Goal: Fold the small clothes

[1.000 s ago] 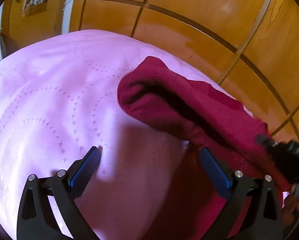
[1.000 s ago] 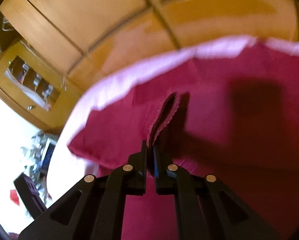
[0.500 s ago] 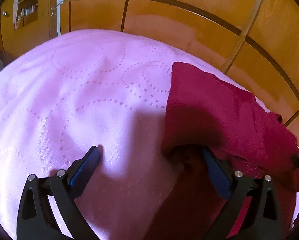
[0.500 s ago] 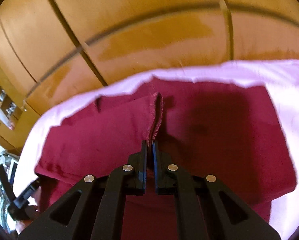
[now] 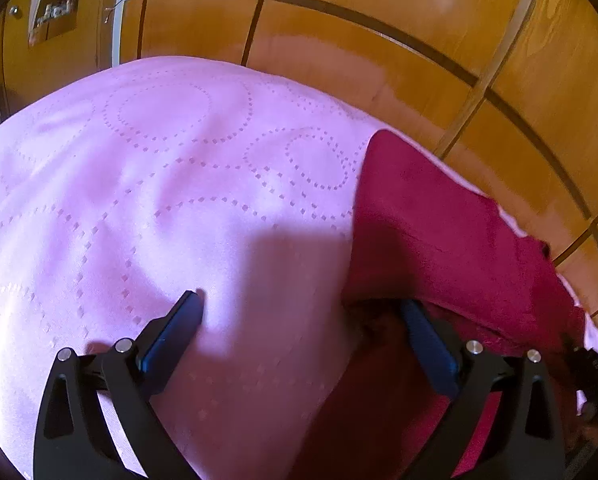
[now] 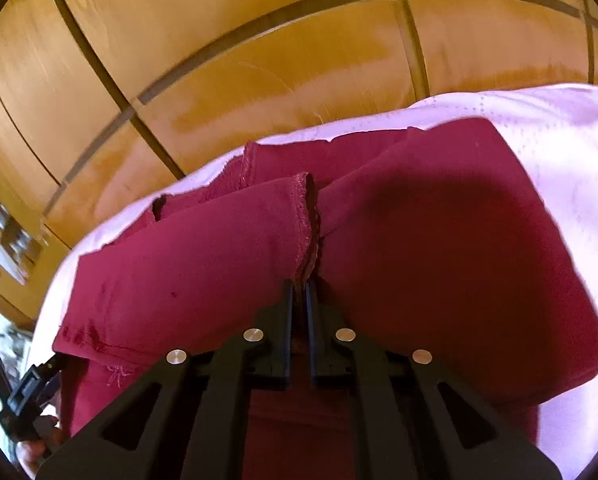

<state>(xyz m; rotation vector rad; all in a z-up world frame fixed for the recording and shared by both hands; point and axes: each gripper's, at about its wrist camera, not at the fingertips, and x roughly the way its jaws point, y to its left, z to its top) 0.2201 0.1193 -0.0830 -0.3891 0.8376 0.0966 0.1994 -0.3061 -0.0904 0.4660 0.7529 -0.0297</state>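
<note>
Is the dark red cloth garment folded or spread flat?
Folded: the dark red cloth garment lies doubled over itself, its stitched hem pinched in the shut right gripper.

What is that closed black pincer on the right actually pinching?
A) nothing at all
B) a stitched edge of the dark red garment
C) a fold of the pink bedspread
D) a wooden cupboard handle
B: in the right wrist view the right gripper has its jaws pressed together on a hemmed edge of the dark red garment, which lies on the pink bedspread.
</note>
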